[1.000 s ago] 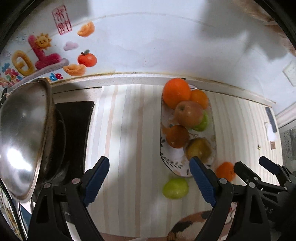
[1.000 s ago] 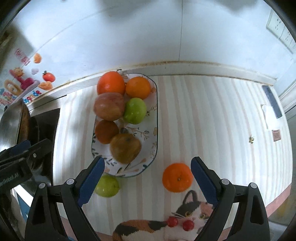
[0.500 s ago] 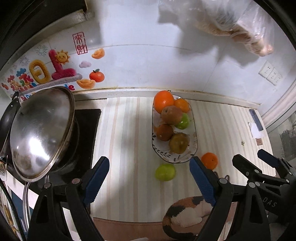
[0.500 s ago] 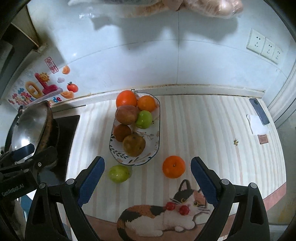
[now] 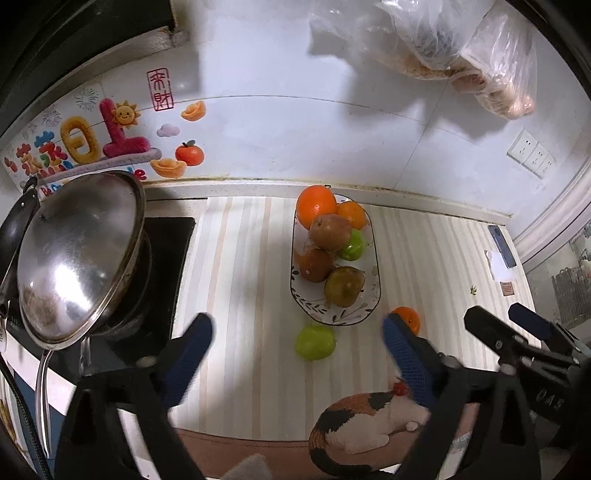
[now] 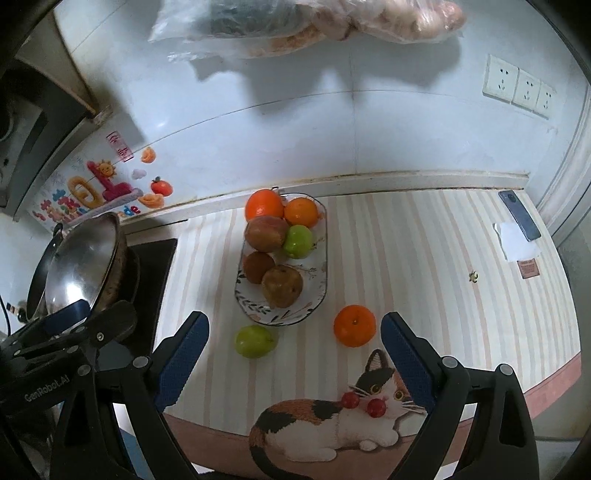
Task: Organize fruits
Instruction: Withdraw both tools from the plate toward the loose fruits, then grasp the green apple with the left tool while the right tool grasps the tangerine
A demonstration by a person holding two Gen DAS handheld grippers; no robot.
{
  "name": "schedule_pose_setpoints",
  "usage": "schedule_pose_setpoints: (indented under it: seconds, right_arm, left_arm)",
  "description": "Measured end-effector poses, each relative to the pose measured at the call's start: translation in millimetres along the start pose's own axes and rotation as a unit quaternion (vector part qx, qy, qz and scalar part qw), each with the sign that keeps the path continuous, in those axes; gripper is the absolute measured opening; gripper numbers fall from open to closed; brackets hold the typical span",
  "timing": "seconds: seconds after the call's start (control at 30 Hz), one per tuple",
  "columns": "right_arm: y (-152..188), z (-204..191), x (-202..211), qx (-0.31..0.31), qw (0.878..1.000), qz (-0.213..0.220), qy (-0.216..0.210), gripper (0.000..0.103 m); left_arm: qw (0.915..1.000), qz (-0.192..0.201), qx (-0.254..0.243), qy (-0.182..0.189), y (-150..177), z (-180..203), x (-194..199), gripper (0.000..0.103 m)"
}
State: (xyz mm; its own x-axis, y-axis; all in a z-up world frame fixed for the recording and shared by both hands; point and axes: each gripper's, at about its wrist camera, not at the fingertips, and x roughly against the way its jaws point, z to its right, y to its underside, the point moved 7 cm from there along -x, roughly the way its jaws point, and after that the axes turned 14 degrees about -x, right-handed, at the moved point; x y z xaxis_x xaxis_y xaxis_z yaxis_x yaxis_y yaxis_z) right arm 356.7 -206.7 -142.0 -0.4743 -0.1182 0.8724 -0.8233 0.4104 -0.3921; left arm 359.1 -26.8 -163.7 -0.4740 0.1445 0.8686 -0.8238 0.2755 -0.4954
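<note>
An oval patterned plate on the striped counter holds several fruits: oranges, brownish apples and a green one. A loose green apple lies on the counter just in front of the plate. A loose orange lies to its right. My left gripper is open and empty, held high above the counter's front. My right gripper is open and empty, also held high, with both loose fruits between its fingers in view.
A steel wok lid sits on the stove at the left. A phone and a paper lie at the far right. Plastic bags hang on the wall above. The counter mat has a cat picture at its front edge.
Both grippers have pulled back and up from the counter, so the plate and loose fruits look smaller and farther. The fruits have not moved. Both grippers stay open.
</note>
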Motion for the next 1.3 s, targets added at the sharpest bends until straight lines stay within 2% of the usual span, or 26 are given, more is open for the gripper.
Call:
schedule_pose_setpoints:
  seconds: [0.13,0.3,0.5,0.7,0.77,0.83,0.9,0.93,0.97,1.07,1.3]
  right_arm:
    - [-13,26,-33,-0.031,0.999,-0.020,0.011,0.099]
    - [-18,55,-96,-0.051,0.996,-0.071,0.024,0.099]
    - [-2,79,-175,-0.062,0.986,-0.147,0.047,0.099]
    - [16,87,-218,-0.044,0.979,-0.187,0.072,0.092]
    - [20,88,-229,-0.038,0.977,-0.198,0.077,0.089]
    - [24,88,-236,-0.032,0.975,-0.204,0.079,0.086]
    - [27,86,-242,-0.023,0.974,-0.208,0.082,0.081]
    - [28,86,-245,-0.019,0.974,-0.209,0.084,0.079]
    - [29,86,-247,-0.015,0.974,-0.209,0.088,0.078]
    - [32,88,-253,-0.004,0.973,-0.207,0.103,0.067]
    - [31,95,-247,-0.020,0.976,-0.201,0.083,0.066]
  left_arm:
    - [0.9997,-0.015,-0.003,-0.017,-2,1,-25,0.103]
    - [0.9968,-0.077,-0.006,-0.020,8,5,-85,0.103]
    - [0.9869,-0.161,-0.012,0.002,36,25,-155,0.102]
    - [0.9750,-0.221,-0.017,0.018,60,39,-206,0.102]
    - [0.9717,-0.235,-0.014,0.025,67,42,-218,0.099]
    - [0.9706,-0.239,-0.015,0.027,70,45,-225,0.088]
    - [0.9707,-0.239,-0.018,0.024,73,47,-231,0.067]
    - [0.9708,-0.237,-0.015,0.032,73,48,-233,0.063]
    - [0.9712,-0.235,-0.010,0.039,74,50,-235,0.061]
    - [0.9747,-0.221,-0.019,0.026,74,52,-233,0.060]
    - [0.9800,-0.194,0.007,0.044,71,40,-204,0.060]
